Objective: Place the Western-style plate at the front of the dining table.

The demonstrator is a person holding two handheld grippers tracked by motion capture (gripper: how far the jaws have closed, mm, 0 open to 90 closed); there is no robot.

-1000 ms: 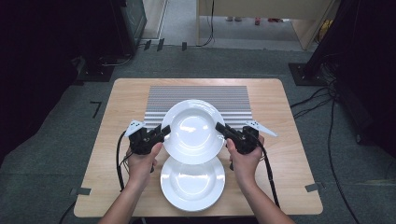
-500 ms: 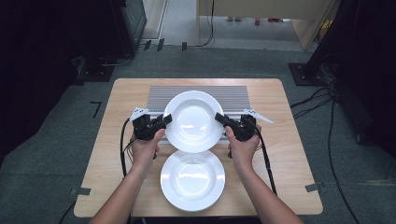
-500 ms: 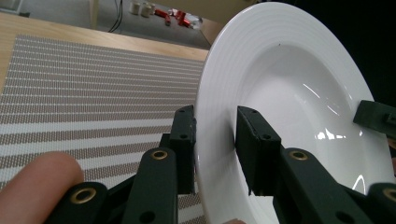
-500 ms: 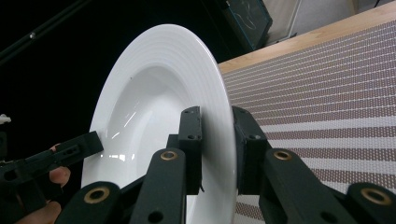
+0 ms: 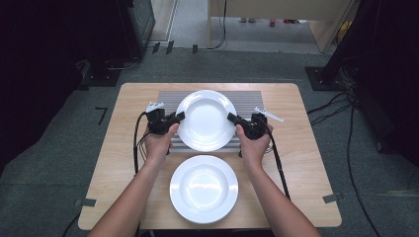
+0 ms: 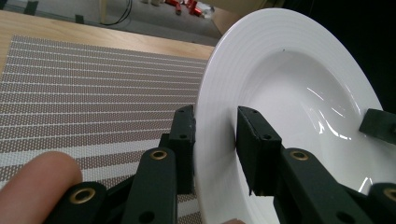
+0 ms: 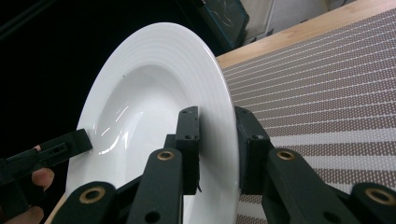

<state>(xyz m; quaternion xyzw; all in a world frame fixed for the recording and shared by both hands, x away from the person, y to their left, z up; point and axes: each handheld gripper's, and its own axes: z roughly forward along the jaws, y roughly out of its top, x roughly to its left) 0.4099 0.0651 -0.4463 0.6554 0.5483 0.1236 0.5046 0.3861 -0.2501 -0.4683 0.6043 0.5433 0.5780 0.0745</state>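
A white deep plate (image 5: 206,120) hangs over the striped placemat (image 5: 247,98), held by its rim on both sides. My left gripper (image 5: 179,118) is shut on the plate's left rim, and in the left gripper view the rim (image 6: 299,84) sits between its pads (image 6: 215,140). On the right rim my right gripper (image 5: 232,118) is shut; its jaws have just eased open a little with the rim (image 7: 154,93) still between them (image 7: 217,140). A second white plate (image 5: 203,188) lies on the wooden table (image 5: 306,163) near the front edge.
The placemat covers the far middle of the table. Black cables (image 5: 279,168) trail from both grippers toward the front. Dark equipment and cables stand on the grey floor (image 5: 375,123) around the table.
Both hands have carried the held plate away from the person, from just above the near plate to over the placemat. The near plate has not moved.
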